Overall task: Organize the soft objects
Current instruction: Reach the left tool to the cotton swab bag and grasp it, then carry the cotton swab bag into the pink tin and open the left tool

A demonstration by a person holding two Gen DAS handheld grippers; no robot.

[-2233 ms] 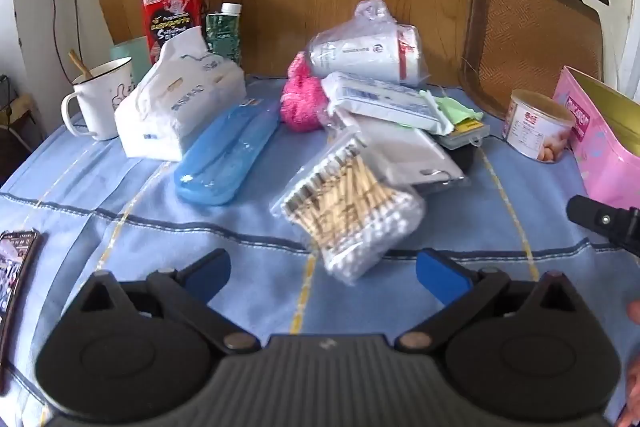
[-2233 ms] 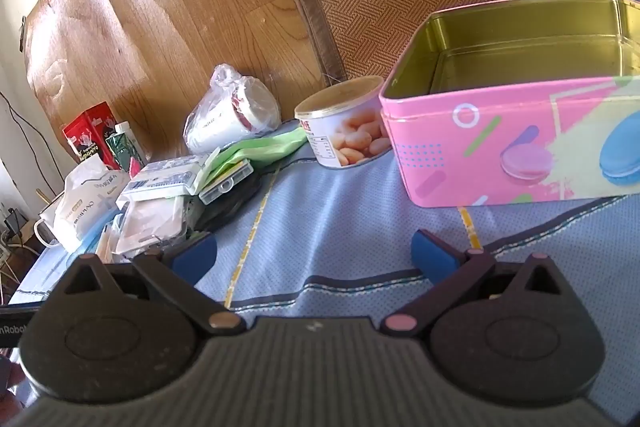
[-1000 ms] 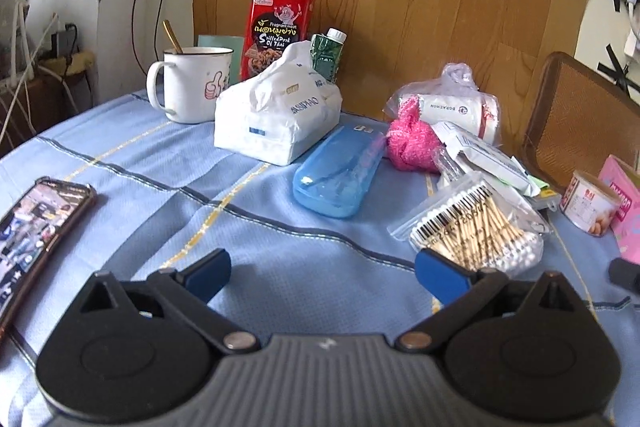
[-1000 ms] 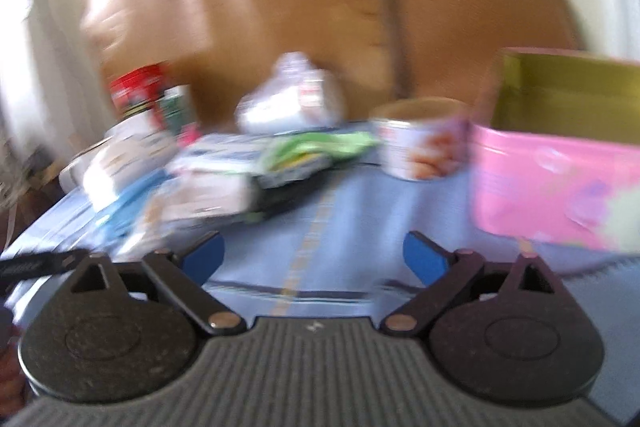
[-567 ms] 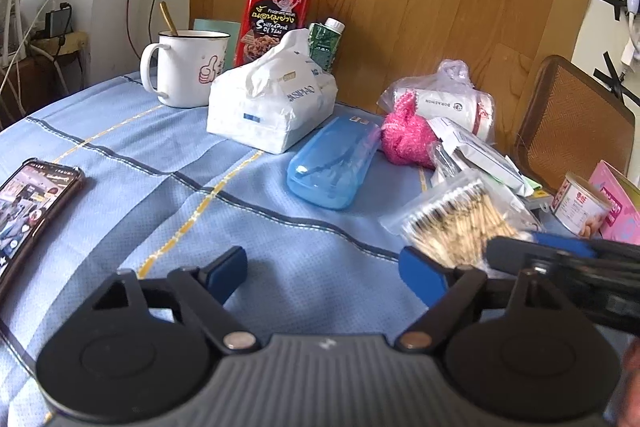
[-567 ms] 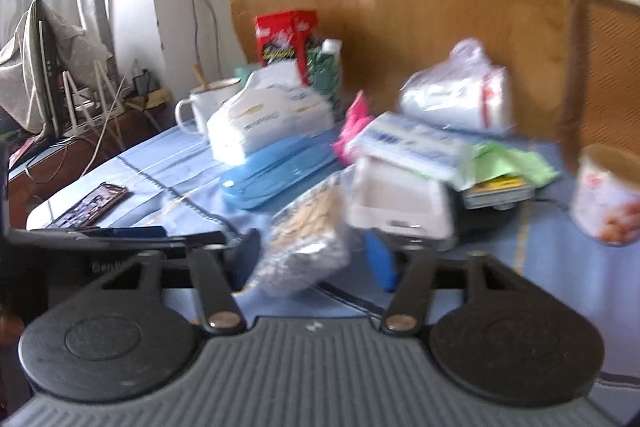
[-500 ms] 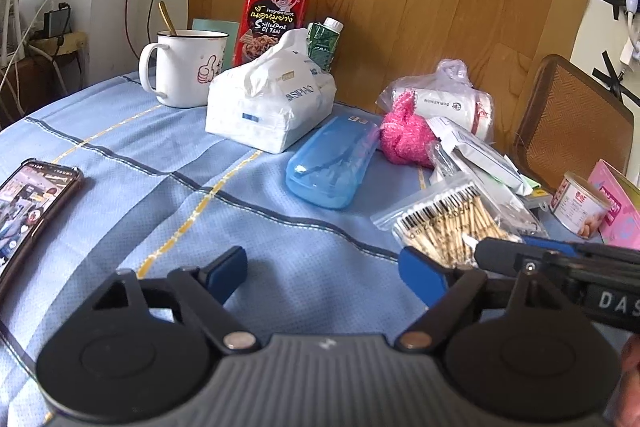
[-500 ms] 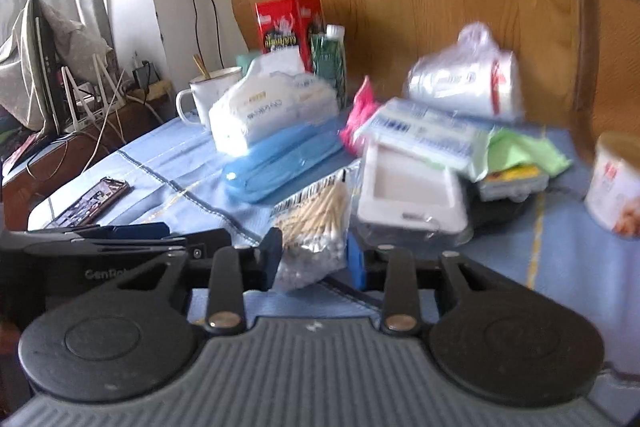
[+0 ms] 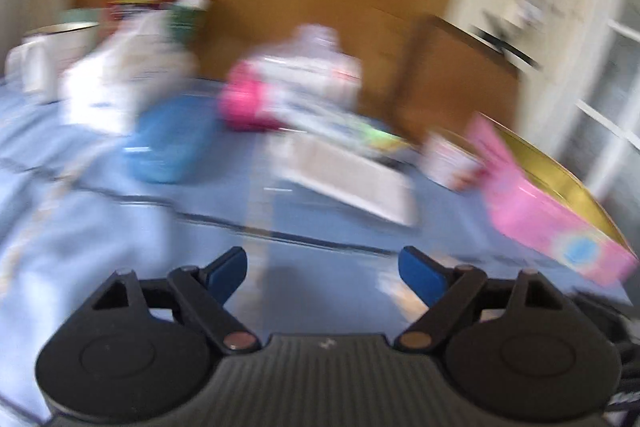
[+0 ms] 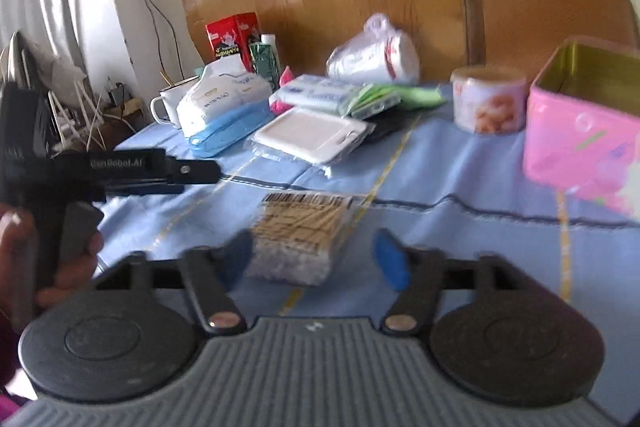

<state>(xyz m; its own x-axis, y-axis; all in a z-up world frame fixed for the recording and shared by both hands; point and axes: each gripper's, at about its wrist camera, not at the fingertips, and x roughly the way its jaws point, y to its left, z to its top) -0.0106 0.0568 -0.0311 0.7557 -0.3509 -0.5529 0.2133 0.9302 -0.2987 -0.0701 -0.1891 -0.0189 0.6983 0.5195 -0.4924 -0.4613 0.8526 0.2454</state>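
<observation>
Two claws: both spread; the right claw [image 10: 312, 261] has just been opening, and the bag of cotton swabs [image 10: 298, 239] lies between its pads, let go, on the bench [image 10: 460, 187].
Left claw: the left claw [image 9: 322, 273] has been closing a little, with nothing between its pads.
Swab bag: near the front edge of the bench, apart from the pile of packets [image 10: 316, 115] farther back.
Tin: the pink tin [image 10: 580, 131] stands open toward the right edge.
Step in hand: likely carrying the swabs to the tin.
Doing it well: pinch the bag across its middle, lift it clear, and lower it inside before letting go.
</observation>
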